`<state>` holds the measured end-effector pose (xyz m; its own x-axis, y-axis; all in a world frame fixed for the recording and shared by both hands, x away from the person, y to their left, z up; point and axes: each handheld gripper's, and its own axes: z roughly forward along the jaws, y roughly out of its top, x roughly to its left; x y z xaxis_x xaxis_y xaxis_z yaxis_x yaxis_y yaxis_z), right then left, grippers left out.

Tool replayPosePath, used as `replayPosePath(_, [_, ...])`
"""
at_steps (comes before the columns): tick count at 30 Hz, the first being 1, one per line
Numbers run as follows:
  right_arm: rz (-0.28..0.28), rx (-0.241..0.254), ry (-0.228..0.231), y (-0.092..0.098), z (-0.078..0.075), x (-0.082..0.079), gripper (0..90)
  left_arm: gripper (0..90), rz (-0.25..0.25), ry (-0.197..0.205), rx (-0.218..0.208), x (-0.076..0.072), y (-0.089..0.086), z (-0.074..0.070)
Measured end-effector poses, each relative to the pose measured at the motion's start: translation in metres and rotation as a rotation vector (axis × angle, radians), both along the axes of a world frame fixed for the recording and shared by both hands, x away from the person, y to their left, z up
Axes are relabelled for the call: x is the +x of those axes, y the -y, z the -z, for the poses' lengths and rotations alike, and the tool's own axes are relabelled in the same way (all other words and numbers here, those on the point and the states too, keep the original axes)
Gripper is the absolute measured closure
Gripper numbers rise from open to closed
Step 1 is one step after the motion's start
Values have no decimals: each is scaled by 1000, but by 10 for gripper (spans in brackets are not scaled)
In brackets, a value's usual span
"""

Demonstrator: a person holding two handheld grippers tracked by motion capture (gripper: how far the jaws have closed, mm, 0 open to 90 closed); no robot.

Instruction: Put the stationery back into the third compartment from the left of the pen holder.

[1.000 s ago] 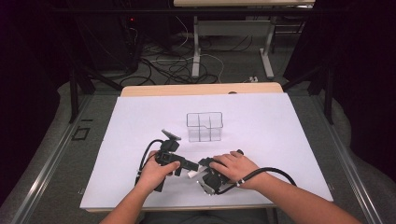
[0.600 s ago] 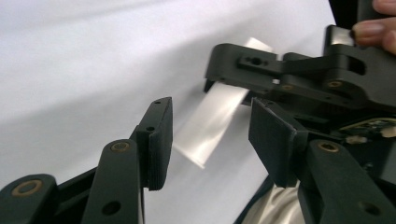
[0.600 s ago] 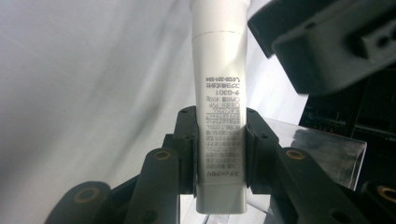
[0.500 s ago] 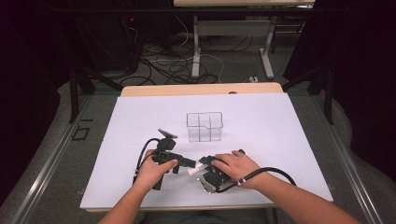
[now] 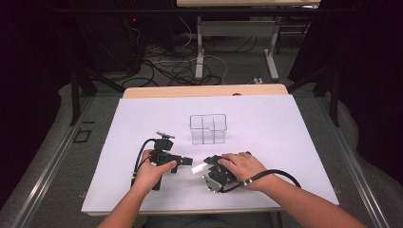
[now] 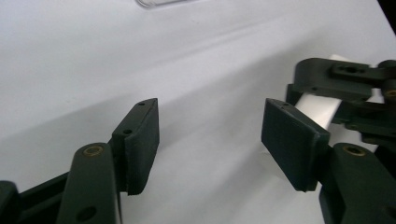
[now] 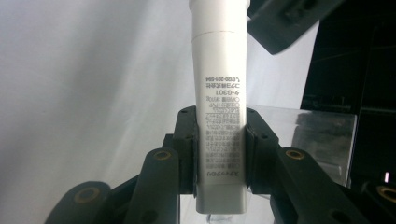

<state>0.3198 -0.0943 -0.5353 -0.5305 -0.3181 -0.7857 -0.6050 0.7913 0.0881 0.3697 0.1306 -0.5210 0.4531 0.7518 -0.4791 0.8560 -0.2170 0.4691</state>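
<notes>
The white tube (image 7: 219, 116) with printed text sits clamped between the right gripper's (image 5: 205, 167) jaws, cap end pointing toward nine o'clock, low over the white sheet (image 5: 285, 142). The left gripper (image 6: 210, 135), jaws spread apart and empty, faces that cap from just beside it. A second ago it sat slightly farther toward eleven o'clock; it has edged in, so I'd guess it means to take the cap. The clear divided box (image 5: 208, 128) at twelve o'clock hasn't budged.
</notes>
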Motion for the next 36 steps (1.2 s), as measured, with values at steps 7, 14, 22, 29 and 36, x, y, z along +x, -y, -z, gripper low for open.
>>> replayPosePath(7, [69, 89, -65, 4, -12, 6, 706, 349, -9, 98, 34, 0, -3, -2])
replayPosePath(14, [150, 231, -111, 11, -26, 17, 706, 300, -2, 153, 43, 2, -4, -1])
replayPosePath(22, [258, 412, -186, 20, -45, 37, 706, 250, -4, 164, 60, 2, -2, 2])
replayPosePath(29, [369, 665, -329, 30, -54, 63, 707, 238, 22, 167, 76, 2, 0, 4])
replayPosePath(36, [464, 946, -507, 40, -47, 88, 707, 238, 17, 157, 80, 2, 1, 6])
